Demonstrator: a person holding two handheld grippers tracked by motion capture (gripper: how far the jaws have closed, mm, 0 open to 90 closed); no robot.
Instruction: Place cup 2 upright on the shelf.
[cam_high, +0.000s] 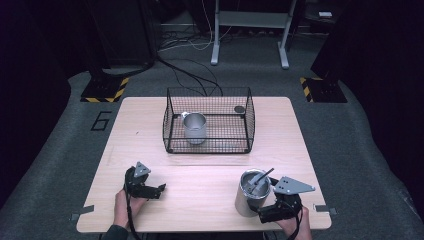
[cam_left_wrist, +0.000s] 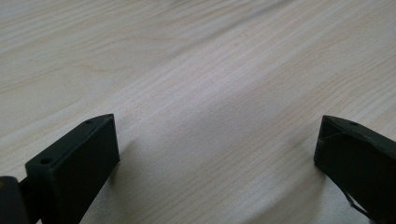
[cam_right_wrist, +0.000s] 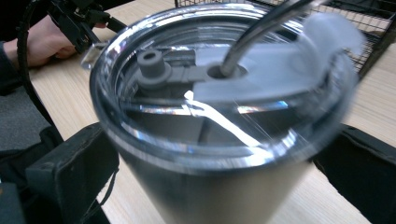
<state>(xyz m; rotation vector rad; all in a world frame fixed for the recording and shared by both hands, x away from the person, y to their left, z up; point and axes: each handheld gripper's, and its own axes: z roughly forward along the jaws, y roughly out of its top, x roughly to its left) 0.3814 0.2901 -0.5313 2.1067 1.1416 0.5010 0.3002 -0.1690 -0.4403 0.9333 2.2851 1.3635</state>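
Observation:
A steel tumbler (cam_high: 251, 193) with a clear lid and a metal straw (cam_high: 263, 176) stands at the table's front right. My right gripper (cam_high: 256, 210) is shut on the tumbler, one jaw on each side of its body. In the right gripper view the tumbler (cam_right_wrist: 219, 186) is very close, with the straw (cam_right_wrist: 261, 32) rising from the lid. My left gripper (cam_high: 160, 189) rests at the front left, open, nothing between its jaws. In the left gripper view, the left gripper (cam_left_wrist: 217, 126) stands over bare wood.
A black wire basket (cam_high: 167, 120) stands at the middle back of the wooden table (cam_high: 210, 175). Inside it are a metal mug (cam_high: 195, 128) and a small dark round thing (cam_high: 240, 108). Cables and a stand's legs lie on the floor beyond.

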